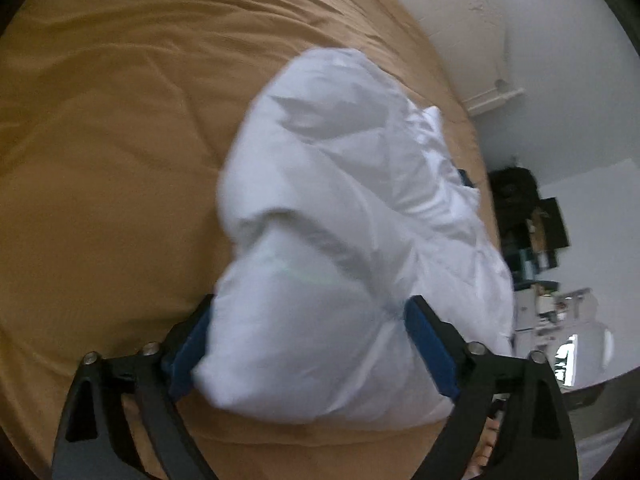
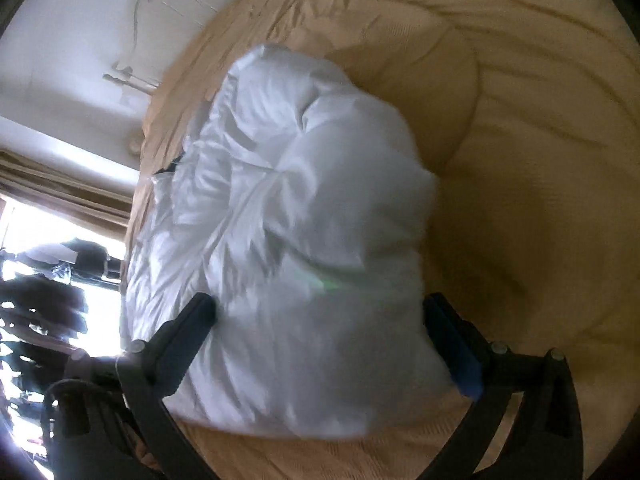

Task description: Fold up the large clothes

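Folding looks just begun: the white garment (image 1: 344, 216) lies bunched on the tan bed (image 1: 100, 160), the left hand-held gripper (image 1: 308, 344) and right hand-held gripper (image 2: 324, 344) stand wide open astride it, gripping nothing, so next comes pinching an edge.

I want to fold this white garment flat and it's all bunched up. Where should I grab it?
Probably the near edge of the white garment, from this side of the tan bedspread. Its bulk heaps toward the far side, while the near end lies low between the open left gripper and right gripper.
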Demonstrator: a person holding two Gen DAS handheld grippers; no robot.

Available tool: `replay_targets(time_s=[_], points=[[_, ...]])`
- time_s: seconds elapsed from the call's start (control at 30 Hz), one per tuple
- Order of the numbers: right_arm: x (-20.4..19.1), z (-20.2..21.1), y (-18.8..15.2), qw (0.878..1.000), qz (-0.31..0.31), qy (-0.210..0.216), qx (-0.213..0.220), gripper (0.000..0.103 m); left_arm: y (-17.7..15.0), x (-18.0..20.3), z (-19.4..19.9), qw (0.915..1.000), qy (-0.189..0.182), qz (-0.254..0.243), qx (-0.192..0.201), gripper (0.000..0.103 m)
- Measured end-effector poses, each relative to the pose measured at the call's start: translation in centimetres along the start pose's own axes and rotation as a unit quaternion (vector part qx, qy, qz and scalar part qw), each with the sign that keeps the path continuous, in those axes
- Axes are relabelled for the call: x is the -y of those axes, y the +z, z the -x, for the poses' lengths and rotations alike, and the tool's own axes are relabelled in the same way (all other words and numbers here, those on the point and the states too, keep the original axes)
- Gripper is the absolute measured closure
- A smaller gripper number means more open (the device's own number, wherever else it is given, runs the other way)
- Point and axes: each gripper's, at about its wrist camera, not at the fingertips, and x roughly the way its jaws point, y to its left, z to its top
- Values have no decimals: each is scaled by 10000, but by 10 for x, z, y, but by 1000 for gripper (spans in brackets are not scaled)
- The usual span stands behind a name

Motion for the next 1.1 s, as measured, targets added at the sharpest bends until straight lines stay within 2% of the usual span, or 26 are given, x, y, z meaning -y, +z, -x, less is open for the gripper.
replay_targets(time_s=[0.07, 0.1, 0.13, 0.17, 0.2, 0.23, 0.27, 0.3, 0.33, 0.43, 0.53, 0.67, 0.7, 0.73, 0.77, 0.8, 0.83, 0.93, 1.03, 1.1], points=[[-4, -12, 1, 10000, -41, 4, -50, 0, 1, 2, -11, 9999, 27, 129, -44, 1], [-4, -10, 1, 10000, -41, -6, 24, 8, 2, 6, -16, 9998, 180, 122, -51, 5], [-2, -7, 2, 10000, -11, -54, 73, 27, 4, 13, -19, 9993, 377, 65, -20, 11], [-4, -3, 1, 9999, 45, -129, 71, 34, 6, 21, -21, 9981, 622, -22, 2, 23], [-8, 0, 1, 9998, 111, -127, 81, 46, 7, 26, -22, 9971, 758, -48, 11, 35], [-13, 7, -1, 9998, 160, -88, 89, 56, 8, 33, -23, 9965, 838, -56, 11, 42], [-20, 13, -1, 9996, 248, -119, 89, 60, 9, 40, -20, 9959, 897, -94, 16, 55], [-27, 17, -1, 9992, 330, -184, 102, 66, 10, 48, -16, 9950, 991, -149, 36, 62], [-35, 22, -1, 9985, 447, -279, 147, 71, 9, 56, -10, 9938, 1085, -233, 44, 65], [-57, 41, -7, 9967, 645, -426, 265, 76, 8, 82, 9, 9884, 1404, -567, 80, 70], [-60, 59, -19, 9974, 580, -407, 157, 76, -2, 88, 31, 9886, 1401, -552, 7, 70], [-38, 74, -54, 9978, 496, -432, -124, 74, -42, 66, 49, 9873, 1476, -555, -183, 65], [-31, 73, -61, 9975, 481, -487, -200, 71, -51, 57, 43, 9857, 1568, -564, -254, 59], [-21, 66, -70, 9968, 462, -591, -273, 62, -56, 48, 39, 9854, 1591, -520, -313, 55], [-11, 58, -77, 9959, 432, -751, -279, 55, -60, 37, 32, 9865, 1550, -394, -349, 47], [-3, 52, -81, 9956, 384, -815, -262, 43, -60, 28, 29, 9887, 1437, -237, -347, 41], [2, 47, -80, 9956, 335, -841, -251, 35, -57, 22, 27, 9909, 1296, -109, -342, 40], [2, 52, -73, 9955, 301, -866, -243, 35, -44, 11, 37, 9942, 996, 276, -282, 40], [-3, 81, -67, 9920, 472, -1166, -110, 33, -32, 6, 67, 9927, 1100, 493, -7, 40], [-11, 106, -65, 9880, 616, -1413, 54, 33, -25, 12, 88, 9894, 1369, 412, 249, 41]])
